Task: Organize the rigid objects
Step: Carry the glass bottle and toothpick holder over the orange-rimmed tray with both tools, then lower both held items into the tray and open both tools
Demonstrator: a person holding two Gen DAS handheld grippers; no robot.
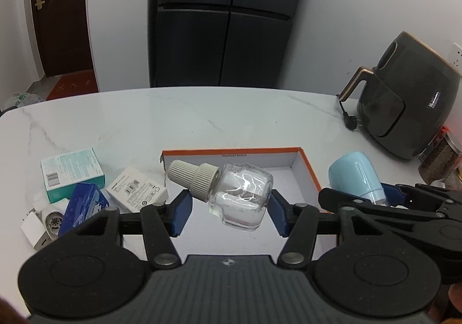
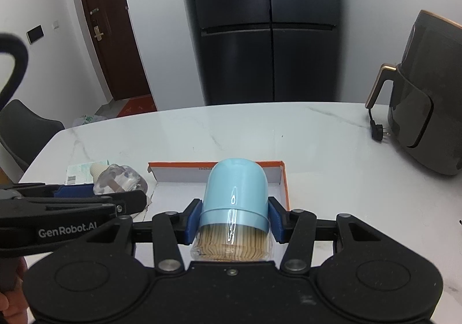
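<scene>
Left wrist view: the left gripper (image 1: 228,209) pinched a clear bottle (image 1: 241,198) between its blue pads, the ribbed cap pointing toward ten o'clock. The orange-edged tray (image 1: 309,168) lay just beyond at twelve o'clock.

Right wrist view: the right gripper (image 2: 234,222) clamped a blue-capped toothpick jar (image 2: 234,202), cap aimed at twelve o'clock, straight over the same tray (image 2: 284,185). Both looked equally near it.

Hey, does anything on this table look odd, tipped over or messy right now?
Yes. Left of the orange-rimmed box, small packages and a white charger lie in a jumbled heap. The clear bottle sits tilted in the left tongs. The air fryer plug lies loose on the table.
</scene>
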